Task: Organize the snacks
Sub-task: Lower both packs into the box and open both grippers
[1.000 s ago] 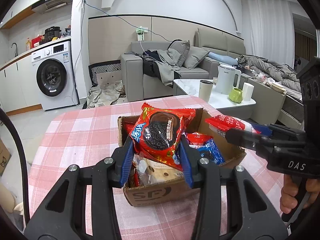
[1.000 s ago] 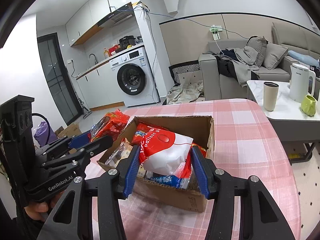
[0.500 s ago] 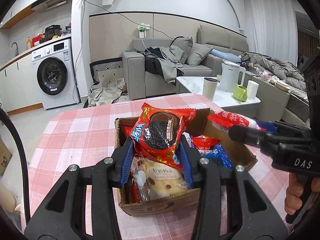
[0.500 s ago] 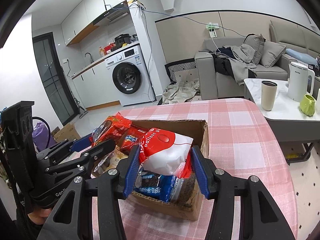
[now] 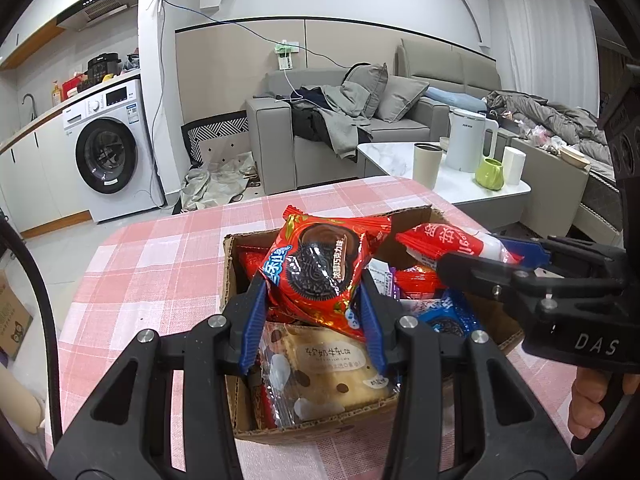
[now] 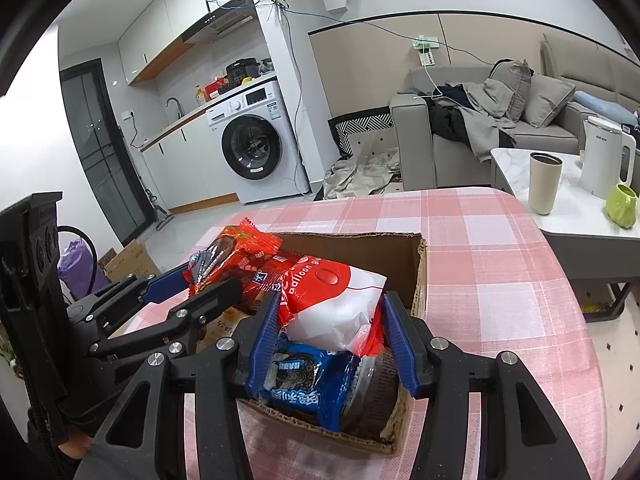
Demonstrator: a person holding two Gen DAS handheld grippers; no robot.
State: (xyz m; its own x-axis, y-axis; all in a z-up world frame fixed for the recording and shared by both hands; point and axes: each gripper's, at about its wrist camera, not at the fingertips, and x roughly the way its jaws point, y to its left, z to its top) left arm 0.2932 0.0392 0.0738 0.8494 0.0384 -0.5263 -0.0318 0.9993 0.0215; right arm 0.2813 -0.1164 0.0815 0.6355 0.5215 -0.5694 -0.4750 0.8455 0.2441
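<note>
A: Start with your left wrist view. What do you have there?

B: Your left gripper (image 5: 314, 308) is clamped on a red foil cookie packet with a dark sandwich biscuit printed on it (image 5: 320, 264); the blue pads press both its sides, jaws narrowed to the packet's width. You hold it above the open brown cardboard box (image 5: 304, 428), which sits on the pink-and-white checked tablecloth (image 5: 160, 264).

A: And inside the box?

B: Directly under your packet lies a clear-wrapped pale chocolate-chip biscuit pack (image 5: 328, 364). To its right sits a blue cookie packet (image 5: 452, 320). Your right gripper (image 5: 480, 254) comes in from the right, over the box, carrying a red-and-white pouch (image 5: 444, 240).

A: Now the right wrist view.

B: Your right gripper (image 6: 330, 324) is closed on that red-and-white plastic pouch with "balloon" lettering (image 6: 336, 304), pads touching both sides, jaws partly apart to fit it. It hangs over the near end of the cardboard box (image 6: 352, 244). Below it the blue cookie packet (image 6: 304, 380) rests against the box's near wall.

A: Where is your left hand here?

B: Your left gripper (image 6: 192, 276) is at the left, gripping the red cookie packet (image 6: 236, 256) over the box's left edge.
</note>
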